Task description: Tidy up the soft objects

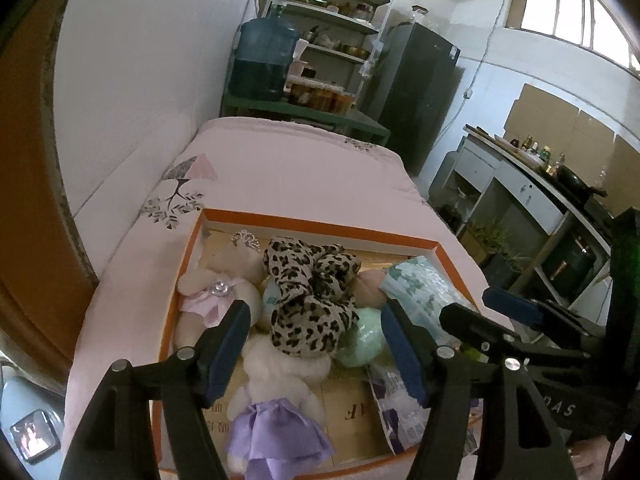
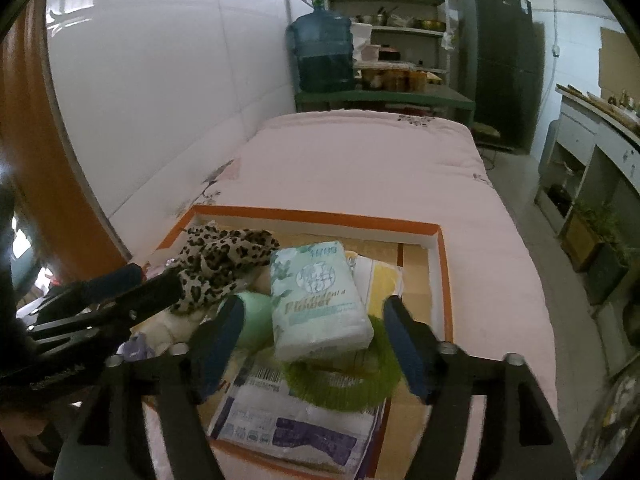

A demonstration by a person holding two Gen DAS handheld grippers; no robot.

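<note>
Tongs on both sides, left tongs (image 1: 316, 344) and right tongs (image 2: 314, 344), hang spread above the orange-rimmed box (image 1: 320, 226).

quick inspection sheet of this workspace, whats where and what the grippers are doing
surface: pink bed cover, orange-rimmed box lying on it
job's things: in the box, leopard-print scarf on top of plush toys; white plush in purple skirt; tissue pack; green ring; pale green ball
clutter: flat printed packets under the ring
grippers: left hand-held gripper open above the scarf; right hand-held gripper open around the tissue pack, not touching
cables: nothing seen
surroundings: water jug, shelves, fridge
</note>
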